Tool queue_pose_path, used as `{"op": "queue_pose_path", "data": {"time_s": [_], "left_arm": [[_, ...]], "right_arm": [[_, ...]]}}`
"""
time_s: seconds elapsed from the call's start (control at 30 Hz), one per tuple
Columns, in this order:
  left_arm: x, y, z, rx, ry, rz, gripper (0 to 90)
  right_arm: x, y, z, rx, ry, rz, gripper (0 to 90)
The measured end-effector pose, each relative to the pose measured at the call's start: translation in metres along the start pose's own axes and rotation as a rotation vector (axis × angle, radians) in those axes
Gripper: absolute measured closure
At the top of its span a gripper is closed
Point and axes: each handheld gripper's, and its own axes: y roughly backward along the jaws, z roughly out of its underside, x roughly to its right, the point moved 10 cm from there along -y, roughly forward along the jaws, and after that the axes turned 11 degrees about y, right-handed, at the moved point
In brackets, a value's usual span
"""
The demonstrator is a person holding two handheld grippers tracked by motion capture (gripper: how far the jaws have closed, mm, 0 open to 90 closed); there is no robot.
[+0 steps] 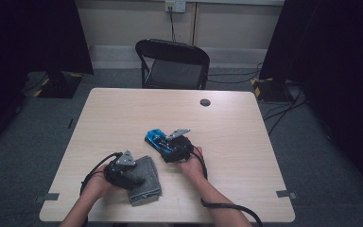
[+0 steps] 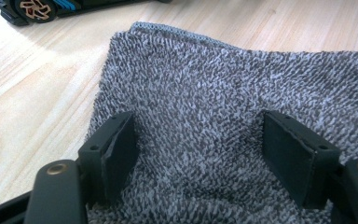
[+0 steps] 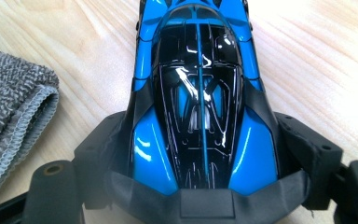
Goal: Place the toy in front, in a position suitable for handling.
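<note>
A glossy blue and black toy car [image 1: 157, 138] sits on the wooden table [image 1: 123, 109], slightly right of centre. My right gripper [image 1: 169, 147] has come at it from behind. In the right gripper view both jaws press against the flanks of the toy car [image 3: 200, 93], so my right gripper [image 3: 200, 133] is shut on it. A folded grey towel [image 1: 146, 182] lies near the front edge. My left gripper [image 1: 133, 178] rests on top of it. In the left gripper view my left gripper [image 2: 198, 137] is open, jaws wide apart, pressing down into the grey towel [image 2: 223, 84].
A black folding chair [image 1: 172, 64] stands beyond the table's far edge. A dark round grommet [image 1: 205, 102] is set in the tabletop at the back right. A car wheel [image 2: 35, 8] shows past the towel's far corner. Cables trail from both grippers.
</note>
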Motion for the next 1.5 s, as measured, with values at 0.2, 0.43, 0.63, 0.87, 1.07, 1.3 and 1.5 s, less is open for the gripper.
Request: {"op": "queue_pose_path", "data": {"time_s": [0.2, 0.43, 0.63, 0.87, 1.07, 1.3, 1.5], "left_arm": [[0.000, 0.000, 0.000, 0.000, 0.000, 0.004, 26.3], [0.000, 0.000, 0.000, 0.001, 0.004, 0.003, 26.3], [0.000, 0.000, 0.000, 0.003, 0.004, 0.004, 26.3], [0.000, 0.000, 0.000, 0.001, 0.005, 0.004, 26.3], [0.000, 0.000, 0.000, 0.000, 0.003, 0.002, 26.3], [0.000, 0.000, 0.000, 0.006, 0.003, 0.005, 26.2], [0.000, 0.000, 0.000, 0.007, 0.006, 0.004, 26.2]], "right_arm": [[0.002, 0.006, -0.003, -0.003, -0.002, -0.016, 24.7], [0.007, 0.021, -0.015, 0.009, -0.003, -0.033, 24.8], [0.013, 0.030, -0.022, 0.027, -0.021, -0.034, 24.9], [0.019, 0.037, -0.027, 0.037, -0.032, -0.039, 25.0], [0.026, 0.045, -0.033, 0.053, -0.037, -0.032, 24.9], [0.038, 0.061, -0.037, 0.072, -0.047, -0.018, 25.0], [0.054, 0.082, -0.025, 0.079, -0.068, 0.009, 25.0]]}}
